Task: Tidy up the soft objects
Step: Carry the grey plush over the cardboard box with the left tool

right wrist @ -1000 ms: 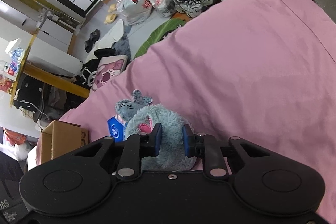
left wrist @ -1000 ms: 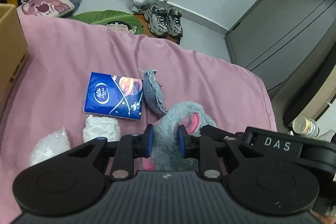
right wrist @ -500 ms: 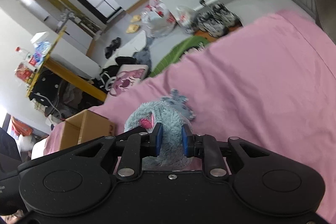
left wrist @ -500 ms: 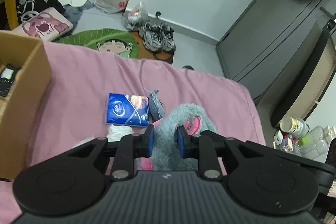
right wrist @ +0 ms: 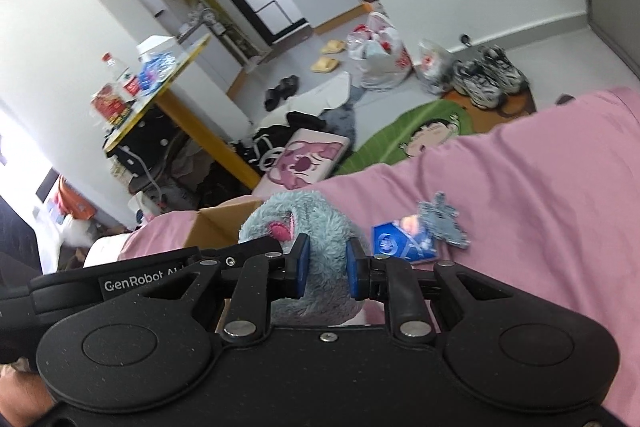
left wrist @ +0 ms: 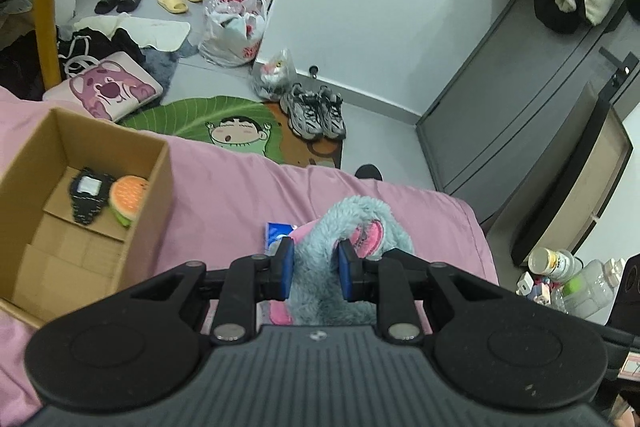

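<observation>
L wrist view
L gripper (left wrist: 315,269): blue pads (left wrist: 285,269) pinched in on the plush, fur bulging betw them; gap narrow, filled by fur.
Plush (left wrist: 360,227): grey-blue, fluffy, pink inner ear facing R; held above the sheet, clear of the box.
Sheet (left wrist: 240,195): pink, covers the bed under everything.
Box (left wrist: 160,183): open cardboard, on the sheet, L of gripper, well apart from plush.
In box: black watch-shaped toy (left wrist: 89,193) & burger toy (left wrist: 127,199), touching, at the far end; near end of box floor bare.
Tissue pack (left wrist: 277,231): blue, only a corner shows, behind L pad, beside plush.
Floor beyond bed: green leaf mat (left wrist: 200,115), grey sneakers (left wrist: 314,111), pink bear cushion (left wrist: 110,91), plastic bags (left wrist: 234,33).
R edge: bottles (left wrist: 554,261) on floor by dark cabinet.

R wrist view
R gripper (right wrist: 327,265): also clamped on the plush, pads pressed into fur both sides; not wide open.
Plush (right wrist: 304,223): between the fingers, pink ear to the L, lifted off the sheet.
L gripper body (right wrist: 132,279): black, lettered, at L of frame, reaching to same plush.
Box (right wrist: 218,223): just behind plush, partly hidden; contents can't tell.
Tissue pack (right wrist: 400,241): on sheet (right wrist: 520,211), R of plush, blurred.
Denim piece (right wrist: 442,221): small, grey-blue, lies at far-R corner of the pack, touching it.
Hand (right wrist: 22,401): bare skin at bottom L corner, blurred.
Bkgd: yellow table (right wrist: 176,89) w/ bottles, sneakers (right wrist: 490,77), leaf mat (right wrist: 408,137).
</observation>
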